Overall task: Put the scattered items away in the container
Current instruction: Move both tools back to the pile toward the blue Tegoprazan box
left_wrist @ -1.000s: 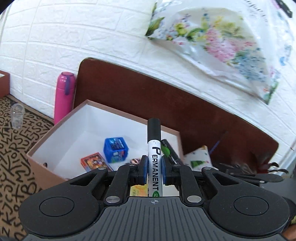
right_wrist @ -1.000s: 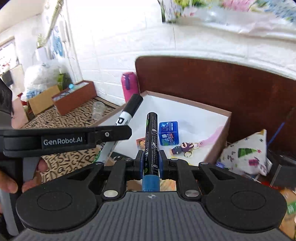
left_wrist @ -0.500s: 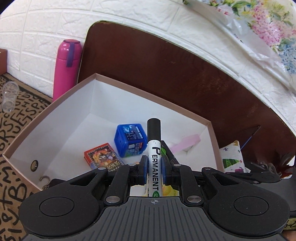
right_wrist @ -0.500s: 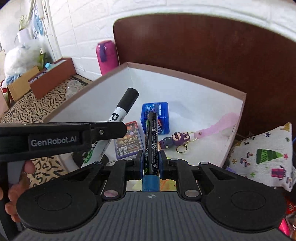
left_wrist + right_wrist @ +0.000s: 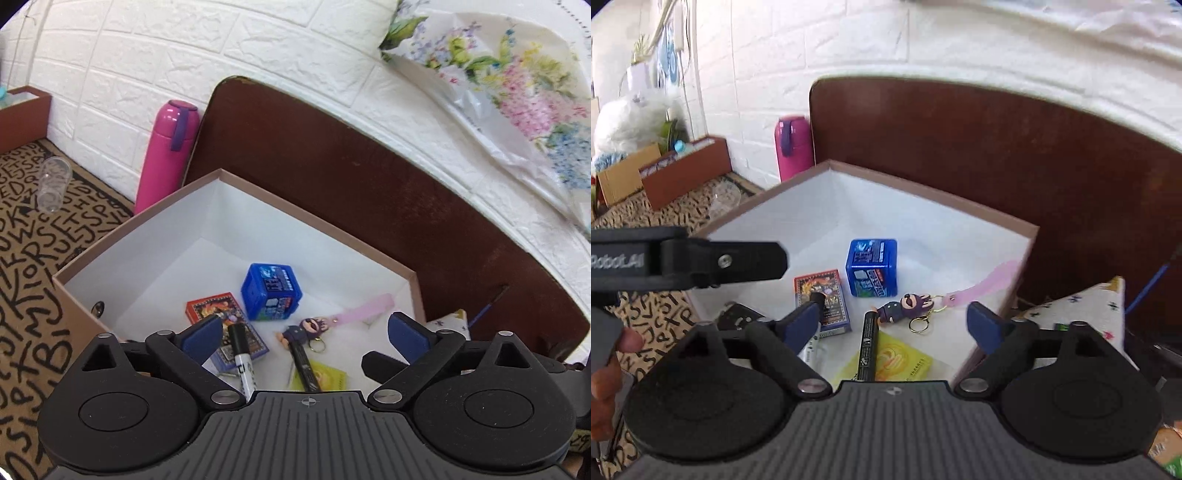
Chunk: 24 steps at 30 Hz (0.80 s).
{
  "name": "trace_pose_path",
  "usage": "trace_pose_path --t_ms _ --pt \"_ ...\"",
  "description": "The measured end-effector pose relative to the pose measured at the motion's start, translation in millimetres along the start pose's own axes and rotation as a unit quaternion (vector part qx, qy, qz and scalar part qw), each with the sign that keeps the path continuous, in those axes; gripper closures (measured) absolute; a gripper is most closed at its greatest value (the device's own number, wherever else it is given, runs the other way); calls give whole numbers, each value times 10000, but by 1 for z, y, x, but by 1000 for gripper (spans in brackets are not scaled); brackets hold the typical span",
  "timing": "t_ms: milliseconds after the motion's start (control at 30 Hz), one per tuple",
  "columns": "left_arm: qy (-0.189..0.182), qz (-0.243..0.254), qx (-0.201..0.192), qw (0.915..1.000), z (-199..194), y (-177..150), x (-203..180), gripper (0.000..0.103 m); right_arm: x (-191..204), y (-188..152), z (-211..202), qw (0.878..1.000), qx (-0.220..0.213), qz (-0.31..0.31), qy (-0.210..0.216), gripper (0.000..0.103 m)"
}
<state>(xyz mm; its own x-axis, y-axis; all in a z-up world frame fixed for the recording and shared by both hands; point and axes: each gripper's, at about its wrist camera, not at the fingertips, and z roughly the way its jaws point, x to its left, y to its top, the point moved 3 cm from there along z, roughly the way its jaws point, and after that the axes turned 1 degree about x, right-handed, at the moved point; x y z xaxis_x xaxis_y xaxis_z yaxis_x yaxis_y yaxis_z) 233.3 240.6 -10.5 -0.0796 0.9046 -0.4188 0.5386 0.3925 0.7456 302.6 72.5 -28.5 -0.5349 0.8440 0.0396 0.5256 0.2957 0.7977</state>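
The brown box with white inside [image 5: 155, 206] [image 5: 923, 184] holds a blue cube [image 5: 271, 291] [image 5: 873, 267], a card pack [image 5: 218, 306] [image 5: 820, 288], a keychain figure [image 5: 306, 328] [image 5: 908, 304] and a yellow packet [image 5: 897, 358]. My left gripper [image 5: 308, 334] is open and empty above the box; the white permanent marker [image 5: 242, 362] lies below it in the box. My right gripper [image 5: 894, 321] is open and empty; the black marker [image 5: 868, 343] [image 5: 304, 363] lies in the box on the yellow packet.
A pink bottle [image 5: 166, 147] [image 5: 794, 147] stands left of the box against the white brick wall. A dark brown board [image 5: 369, 177] rises behind the box. A patterned pouch [image 5: 1082, 314] lies right of it. A clear cup [image 5: 53, 181] and brown tray [image 5: 687, 166] sit on the lettered mat.
Both grippers opened and let go of their markers, which now lie inside the box. Both grippers have pulled back a little.
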Motion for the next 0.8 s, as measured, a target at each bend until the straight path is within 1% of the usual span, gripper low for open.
trace_pose_path --t_ms 100,200,267,367,400,467,533,600,700,800 --pt "13 131 -80 9999 -21 -12 -10 0 -5 -8 -26 9996 -254 95 -13 5" --pt "138 438 -93 9989 -39 -29 -22 0 -7 -23 -54 9988 -460 144 -29 3" --pt "218 587 -93 9980 -50 -45 -28 0 -9 -37 -72 9984 -541 166 -42 3" --pt "120 598 -19 9981 -64 -75 -34 0 -10 -67 -98 9978 -631 163 -103 2" --pt "78 553 63 9984 -67 -87 -35 0 -10 -79 -105 9978 -623 189 -132 1" --pt "37 558 352 9978 -69 -111 -38 0 -12 -104 -116 9979 -511 338 -187 1" --pt "36 700 669 9953 -68 -134 -43 0 -14 -129 -122 9984 -276 461 -198 1" --pt "118 877 902 9920 -68 -154 -47 0 -14 -152 -125 9982 -67 559 -213 1" --pt "188 886 1060 9902 -73 -174 -51 0 -13 -180 -135 9969 95 710 -334 1" --pt "205 881 1107 9897 -79 -184 -55 0 -11 -195 -144 9962 148 796 -321 1"
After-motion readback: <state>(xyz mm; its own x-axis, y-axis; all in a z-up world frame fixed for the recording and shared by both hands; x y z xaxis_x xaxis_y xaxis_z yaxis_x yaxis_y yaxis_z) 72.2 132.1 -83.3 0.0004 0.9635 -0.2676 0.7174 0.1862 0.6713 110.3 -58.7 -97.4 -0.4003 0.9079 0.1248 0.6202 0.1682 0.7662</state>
